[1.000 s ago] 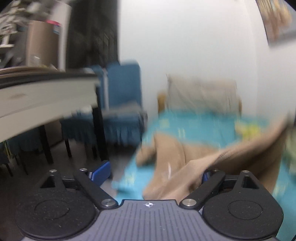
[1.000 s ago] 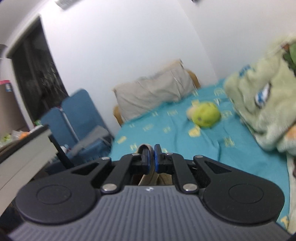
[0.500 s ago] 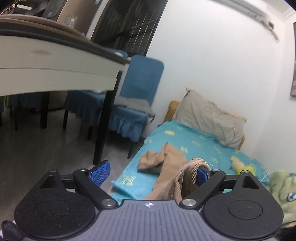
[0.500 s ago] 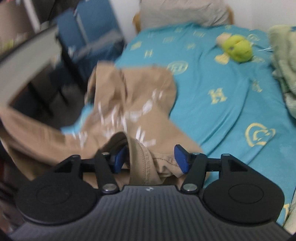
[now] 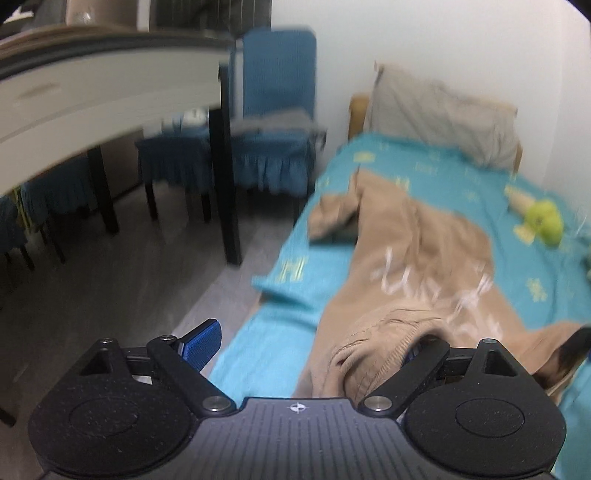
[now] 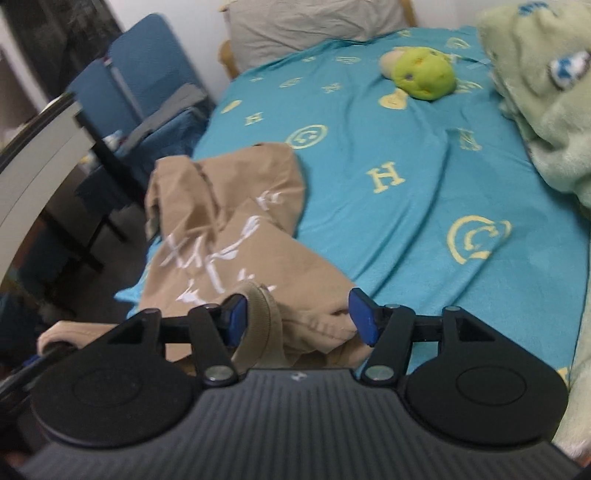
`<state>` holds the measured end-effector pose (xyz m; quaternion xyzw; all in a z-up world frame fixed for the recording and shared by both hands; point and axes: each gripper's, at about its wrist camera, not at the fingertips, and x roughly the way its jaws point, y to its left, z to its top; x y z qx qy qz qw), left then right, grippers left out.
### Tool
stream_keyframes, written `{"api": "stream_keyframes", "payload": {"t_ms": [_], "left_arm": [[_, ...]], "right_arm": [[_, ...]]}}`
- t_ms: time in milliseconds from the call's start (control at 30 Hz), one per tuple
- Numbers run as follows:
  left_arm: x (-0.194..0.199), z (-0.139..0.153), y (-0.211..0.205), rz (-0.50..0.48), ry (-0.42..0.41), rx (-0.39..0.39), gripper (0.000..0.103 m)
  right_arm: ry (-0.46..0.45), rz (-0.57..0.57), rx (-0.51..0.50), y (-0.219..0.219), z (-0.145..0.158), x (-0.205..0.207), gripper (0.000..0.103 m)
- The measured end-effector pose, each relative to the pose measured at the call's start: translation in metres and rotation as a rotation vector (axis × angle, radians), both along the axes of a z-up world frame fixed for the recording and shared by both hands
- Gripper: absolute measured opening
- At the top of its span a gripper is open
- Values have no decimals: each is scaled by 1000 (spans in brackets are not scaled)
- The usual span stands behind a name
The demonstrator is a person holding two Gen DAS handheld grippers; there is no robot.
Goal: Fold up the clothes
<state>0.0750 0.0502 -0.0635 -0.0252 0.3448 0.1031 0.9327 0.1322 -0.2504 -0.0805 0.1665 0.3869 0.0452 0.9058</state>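
Observation:
A tan sweatshirt [image 5: 424, 258] with white lettering lies crumpled on the teal bedsheet [image 5: 480, 177], near the bed's left edge. My left gripper [image 5: 306, 347] is open wide just above the sheet. The sweatshirt's ribbed hem [image 5: 376, 343] is draped over its right finger and hides that pad. My right gripper [image 6: 299, 317] is also open. The ribbed hem [image 6: 258, 317] of the sweatshirt [image 6: 221, 229] rests loosely against its left pad, and there is a gap to the right pad.
A green plush toy [image 6: 421, 74] and a grey pillow [image 6: 314, 22] lie farther up the bed. A pale green fluffy blanket [image 6: 546, 110] fills the right side. Left of the bed stand blue chairs [image 5: 273, 110] and a table [image 5: 92, 103] with black legs.
The right gripper, shut on the hem a second ago, has opened. Both grippers have tilted down toward the bed, and the sweatshirt has settled onto the sheet.

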Motion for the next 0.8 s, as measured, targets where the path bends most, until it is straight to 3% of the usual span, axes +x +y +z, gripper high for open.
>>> {"api": "stream_keyframes", "payload": {"t_ms": [167,300,367,433,500,600,700,800], "left_arm": [[12,-28,-3,-49,196,6,92],[13,-37,-3,-19,243,38,92],[10,-32,4,40,202,40,92],[3,-22,11,116,113,52,89],[-7,-8,15,165,-13,58,94],[-23,15,3,139,-188,93,97],[-32,46,-9,123,-333,135,97],[-39,95,-8,131,-441,68,97]], "right_arm": [[25,91,-134,25,-10,6,60],[125,141,-224,40,-36,15,59],[154,104,-268,38,-45,16,59],[142,-19,-271,25,-43,14,59],[34,-160,-223,9,-27,4,59],[-151,-347,-152,-11,3,-15,63],[-259,-419,-84,-18,45,-25,63],[-390,-429,-58,-18,103,-31,63]]}}
